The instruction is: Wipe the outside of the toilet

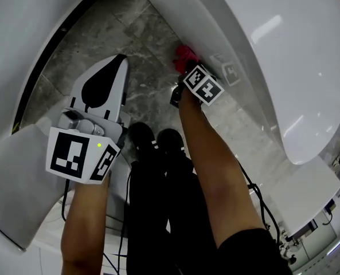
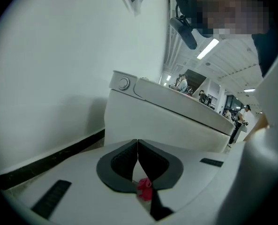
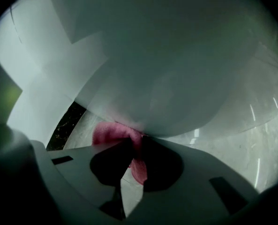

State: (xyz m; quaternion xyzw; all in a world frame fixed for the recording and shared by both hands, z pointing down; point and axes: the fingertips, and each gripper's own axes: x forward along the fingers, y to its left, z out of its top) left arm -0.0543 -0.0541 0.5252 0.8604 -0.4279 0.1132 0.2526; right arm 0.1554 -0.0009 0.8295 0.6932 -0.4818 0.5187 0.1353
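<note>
Grey veined floor (image 1: 147,44) in a narrow gap between white surfaces. On the left, left gripper (image 1: 117,62) held up off the floor and away from the work, fingers (image 2: 122,165) pressed together at the tips with nothing pinched. A pink fleck low in the gap behind them, probably the cloth seen beyond, though hard to say for sure. Further right, pink cloth (image 1: 184,55) down near the floor, bunched against the lower outside wall of the toilet (image 1: 284,67). Right gripper (image 3: 139,139) just behind it, fingers (image 3: 160,165) clamped on a fold of that cloth, with the rest pressed up against the white curve.

Reads as a wiping stroke in hand, low on the outside of the bowl. Main risk: only a thin fold pinched, so liable to drag out of the fingers under a hard sideways pull along the curve. Next: bare finger tips scraping the glaze, with the wad bunched to one side and no longer padding them. Also tight quarters down low, so easy to knock the marker cube (image 1: 202,86) or snag the trailing cable (image 1: 265,211) and lose contact. Safest done slowly, with even pressure and the wad ahead of the tips
</note>
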